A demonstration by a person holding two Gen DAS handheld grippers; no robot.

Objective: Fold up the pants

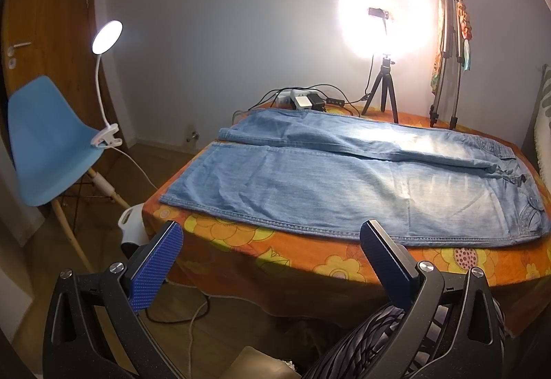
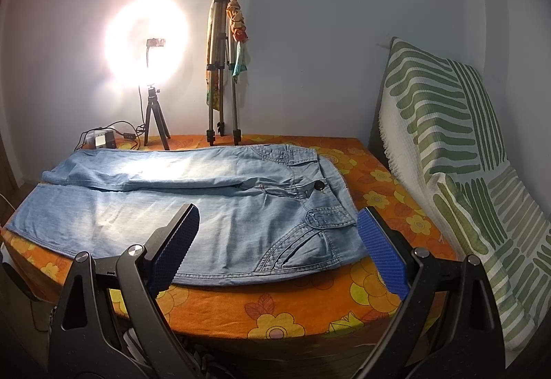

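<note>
Pale denim pants [image 1: 344, 179] spread flat along the desk's [image 1: 310, 258] near edge, waistband toward its right end. Left gripper [image 1: 272, 262] and right gripper [image 2: 279, 248] both wide, empty, short of the cloth. Risks: pinching the orange tablecloth [image 2: 275, 306] along with the denim; dragging fabric into the cables [image 1: 330, 102] at the far edge.

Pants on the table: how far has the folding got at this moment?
Done: the pants lie spread flat on the flowered tablecloth, both legs side by side, waistband to the right. No fold shows yet. In hand: nothing; the left gripper and right gripper are both open, short of the near edge, touching no cloth. Left: every fold.
</note>
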